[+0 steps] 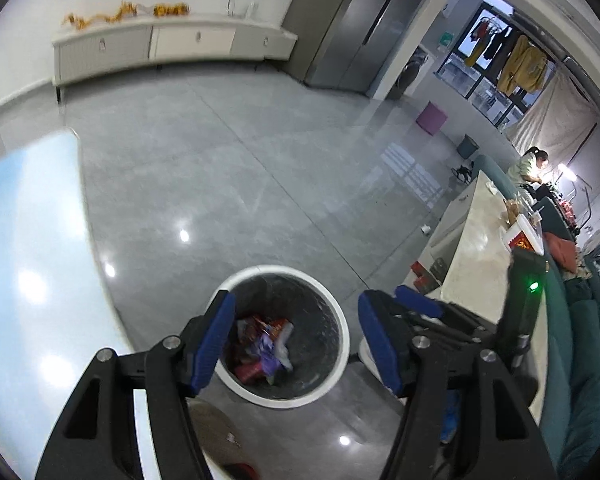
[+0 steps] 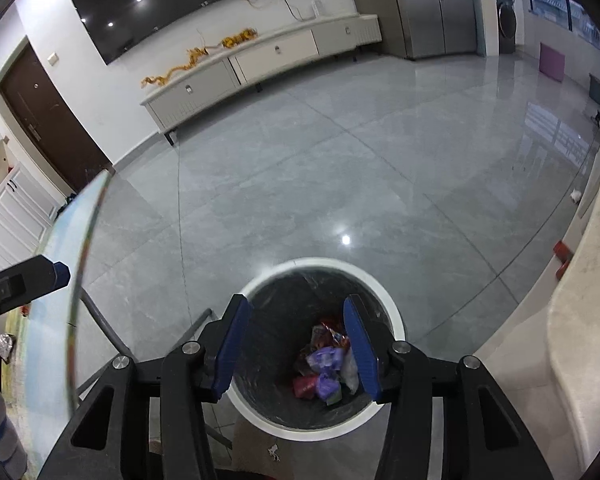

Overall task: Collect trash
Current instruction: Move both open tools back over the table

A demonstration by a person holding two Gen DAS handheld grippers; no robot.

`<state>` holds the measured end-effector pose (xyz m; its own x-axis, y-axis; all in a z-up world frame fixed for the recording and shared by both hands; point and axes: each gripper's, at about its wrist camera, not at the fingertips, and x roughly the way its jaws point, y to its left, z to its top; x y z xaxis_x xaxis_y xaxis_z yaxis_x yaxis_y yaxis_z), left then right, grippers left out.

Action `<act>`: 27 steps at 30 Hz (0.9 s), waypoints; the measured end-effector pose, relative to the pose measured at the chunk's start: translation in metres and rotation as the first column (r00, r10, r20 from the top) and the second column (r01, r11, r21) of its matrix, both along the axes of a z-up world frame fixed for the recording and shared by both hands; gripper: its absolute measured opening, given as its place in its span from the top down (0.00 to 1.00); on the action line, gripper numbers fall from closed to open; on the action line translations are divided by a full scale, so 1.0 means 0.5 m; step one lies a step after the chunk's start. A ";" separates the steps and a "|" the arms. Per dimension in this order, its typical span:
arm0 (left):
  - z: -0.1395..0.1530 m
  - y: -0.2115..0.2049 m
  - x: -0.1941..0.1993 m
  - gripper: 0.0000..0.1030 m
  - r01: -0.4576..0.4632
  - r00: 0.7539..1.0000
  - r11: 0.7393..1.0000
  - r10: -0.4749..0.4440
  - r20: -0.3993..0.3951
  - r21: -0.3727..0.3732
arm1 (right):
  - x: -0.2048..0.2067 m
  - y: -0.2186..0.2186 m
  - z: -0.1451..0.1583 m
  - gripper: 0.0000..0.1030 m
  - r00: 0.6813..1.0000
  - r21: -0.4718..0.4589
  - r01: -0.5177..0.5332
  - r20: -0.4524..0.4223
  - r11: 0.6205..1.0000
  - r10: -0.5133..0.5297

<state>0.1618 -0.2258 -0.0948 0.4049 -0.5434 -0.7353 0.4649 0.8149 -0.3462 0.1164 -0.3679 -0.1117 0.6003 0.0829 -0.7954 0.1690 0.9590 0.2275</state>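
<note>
A round white-rimmed trash bin (image 1: 338, 312) with a dark liner stands on the grey floor, also in the right wrist view (image 2: 388, 300). Inside lie crumpled wrappers (image 1: 266, 344), red, purple and white (image 2: 326, 364). My left gripper (image 1: 296, 344) is open and empty, held above the bin. My right gripper (image 2: 298, 348) is open and empty, also above the bin mouth. The right gripper's blue-tipped body (image 1: 418, 300) shows at the right of the left wrist view; the left gripper's tip (image 2: 56, 274) shows at the left of the right wrist view.
A round glass table (image 1: 32, 264) lies at left, its edge (image 2: 80, 264) near the bin. A long pale counter (image 1: 480, 248) and teal sofa (image 1: 580, 340) lie right. A TV cabinet (image 2: 260, 68) lines the far wall. A person (image 1: 530, 162) sits far right.
</note>
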 end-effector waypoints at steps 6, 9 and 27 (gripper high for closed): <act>0.086 0.090 -0.054 0.39 -0.094 0.981 0.995 0.095 0.168 -0.014 | -0.023 0.043 0.101 0.52 0.994 -0.034 -0.032 0.101 0.999 0.035; 0.125 0.146 -0.084 0.39 -0.152 0.957 0.988 0.153 0.248 -0.024 | -0.034 0.080 0.152 0.50 0.986 -0.056 -0.062 0.150 0.997 0.070; 0.207 0.518 -0.219 0.35 -0.355 0.870 0.934 0.343 0.355 -0.033 | -0.059 0.365 0.336 0.39 0.883 -0.185 -0.302 0.316 0.935 0.347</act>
